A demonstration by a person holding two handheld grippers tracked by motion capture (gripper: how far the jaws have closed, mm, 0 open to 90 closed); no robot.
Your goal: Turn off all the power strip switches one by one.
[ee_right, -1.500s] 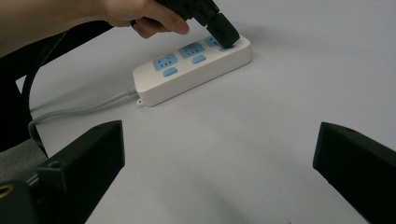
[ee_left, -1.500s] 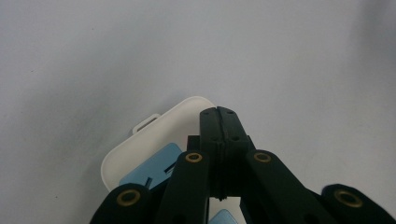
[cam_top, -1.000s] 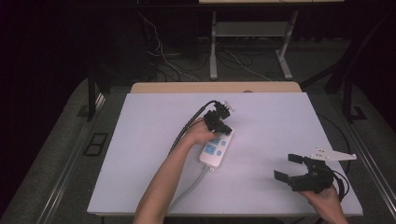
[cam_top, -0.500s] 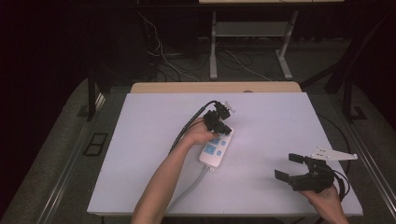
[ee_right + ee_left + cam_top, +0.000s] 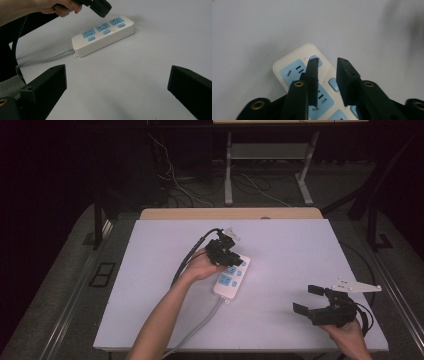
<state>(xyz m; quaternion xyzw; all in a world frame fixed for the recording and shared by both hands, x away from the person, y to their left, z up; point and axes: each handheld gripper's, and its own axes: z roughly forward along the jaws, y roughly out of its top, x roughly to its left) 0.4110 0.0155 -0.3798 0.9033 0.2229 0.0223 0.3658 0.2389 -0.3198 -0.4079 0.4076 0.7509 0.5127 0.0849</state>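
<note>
Your left claw [image 5: 226, 251], jaws just parting with nothing between, hovers over the white three-socket power strip with blue faces [image 5: 232, 276] mid-worktop [image 5: 150, 270], likely after pressing a switch; next, the neighbouring button.

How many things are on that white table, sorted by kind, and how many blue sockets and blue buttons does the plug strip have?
Power strip: 1
Blue sockets on it: 3
Blue buttons on it: 3
Hand-held grippers over the table: 2, the left gripper just above the strip with nothing between its jaws, the right gripper apart from it
Total: 3 things, 1 strip and 2 grippers
</note>
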